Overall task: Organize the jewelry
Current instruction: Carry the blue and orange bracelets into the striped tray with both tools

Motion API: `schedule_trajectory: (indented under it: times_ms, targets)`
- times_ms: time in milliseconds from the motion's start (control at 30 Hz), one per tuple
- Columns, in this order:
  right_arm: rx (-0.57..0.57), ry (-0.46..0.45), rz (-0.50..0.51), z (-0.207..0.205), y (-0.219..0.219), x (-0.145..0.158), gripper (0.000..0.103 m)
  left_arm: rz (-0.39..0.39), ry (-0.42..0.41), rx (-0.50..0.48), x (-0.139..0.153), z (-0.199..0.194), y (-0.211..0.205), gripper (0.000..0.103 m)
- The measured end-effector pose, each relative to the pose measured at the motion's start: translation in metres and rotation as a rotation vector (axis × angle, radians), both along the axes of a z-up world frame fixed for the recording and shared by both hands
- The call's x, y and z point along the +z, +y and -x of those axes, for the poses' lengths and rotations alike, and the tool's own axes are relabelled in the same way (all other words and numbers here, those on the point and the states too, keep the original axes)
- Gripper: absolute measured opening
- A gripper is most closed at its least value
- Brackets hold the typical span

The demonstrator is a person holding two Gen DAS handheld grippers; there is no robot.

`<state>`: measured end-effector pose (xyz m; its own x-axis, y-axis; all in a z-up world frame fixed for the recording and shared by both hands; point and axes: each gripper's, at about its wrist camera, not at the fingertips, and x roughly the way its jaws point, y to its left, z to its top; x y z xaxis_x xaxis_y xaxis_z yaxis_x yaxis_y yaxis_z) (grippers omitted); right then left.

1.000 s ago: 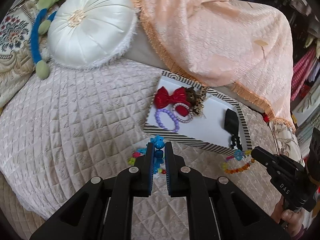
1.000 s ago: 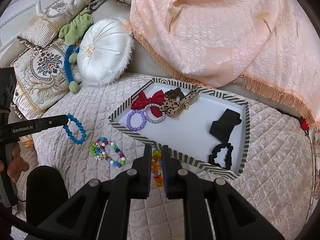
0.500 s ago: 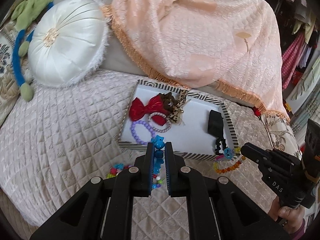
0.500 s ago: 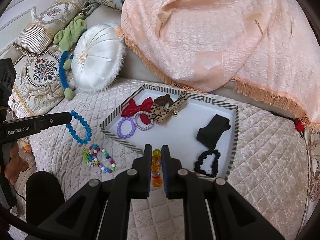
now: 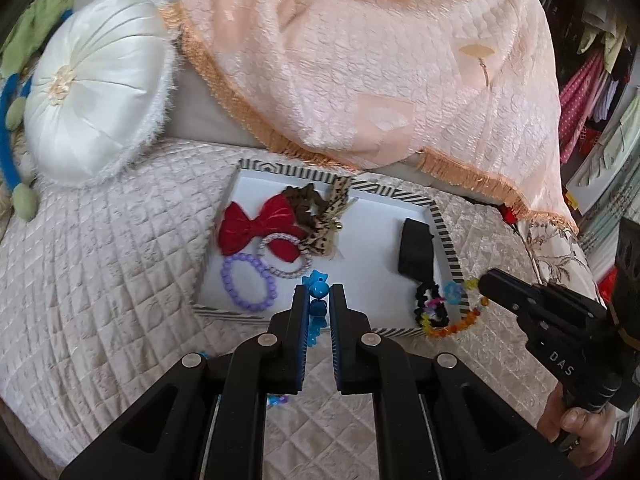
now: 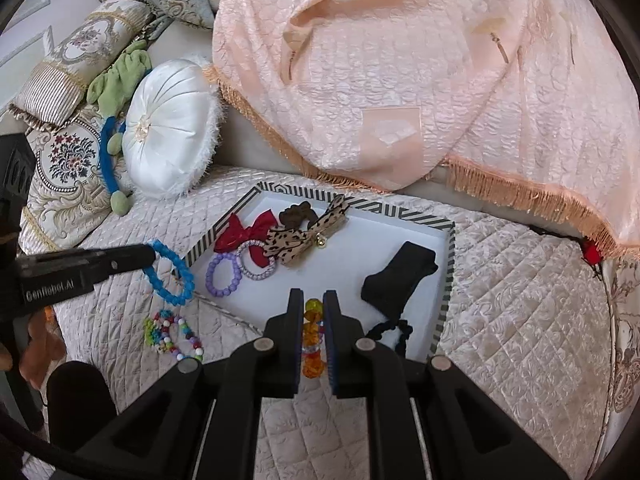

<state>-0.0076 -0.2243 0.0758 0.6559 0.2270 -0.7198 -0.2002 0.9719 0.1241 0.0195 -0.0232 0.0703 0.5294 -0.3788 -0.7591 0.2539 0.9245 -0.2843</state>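
Note:
A white tray with a striped rim [image 5: 444,224] lies on the quilted bed. In it are a red bow [image 5: 256,228], a purple bead bracelet [image 5: 248,280], a leopard-print clip [image 6: 304,236] and black hair ties [image 6: 396,276]. My left gripper [image 5: 319,300] is shut on a blue bead bracelet [image 5: 319,290], which hangs over the tray's near left edge. My right gripper [image 6: 313,308] is shut on an orange bead bracelet [image 6: 312,336] above the tray's near edge; the bracelet [image 5: 456,326] dangles by the tray's right corner. A multicoloured bracelet [image 6: 172,332] lies on the quilt left of the tray.
A round white cushion [image 5: 92,92] sits back left and a peach fringed throw [image 5: 380,60] hangs behind the tray. Patterned pillows [image 6: 64,160] and a green and blue soft toy [image 6: 114,120] are at far left. A person's hand [image 5: 580,428] holds the right gripper's handle.
Both grippers have moved toward the tray with their bracelets held. The blue one now hangs over the tray's near edge, the orange one at its right corner.

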Motion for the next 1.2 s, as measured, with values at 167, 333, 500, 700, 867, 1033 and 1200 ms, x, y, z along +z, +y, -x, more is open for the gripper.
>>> schedule_trajectory:
  times_ms: [167,333,500,700,867,1033,1200]
  targets:
    - [0.0,0.017,0.016,-0.022,0.001,-0.003,0.009,0.024,0.022,-0.027,-0.009,-0.013,-0.019,0.0]
    - [-0.005,0.043,0.026,-0.051,0.0,-0.012,0.009,0.043,0.061,-0.046,-0.027,-0.028,-0.037,0.0]
    - [-0.014,0.081,0.005,-0.085,0.0,-0.024,0.009,0.05,0.107,-0.054,-0.052,-0.044,-0.05,0.0]
    - [0.005,0.109,0.003,-0.131,0.007,-0.04,0.009,0.016,0.129,-0.012,-0.075,-0.055,-0.038,0.0]
    - [-0.036,0.136,0.004,-0.168,-0.002,-0.065,0.009,-0.021,0.128,0.008,-0.087,-0.061,-0.029,0.0]
    - [-0.11,0.183,0.04,-0.197,-0.021,-0.095,0.01,-0.03,0.132,0.008,-0.096,-0.064,-0.027,0.0]
    - [-0.14,0.198,0.064,-0.208,-0.029,-0.112,0.01,-0.031,0.143,0.016,-0.103,-0.069,-0.026,0.0]
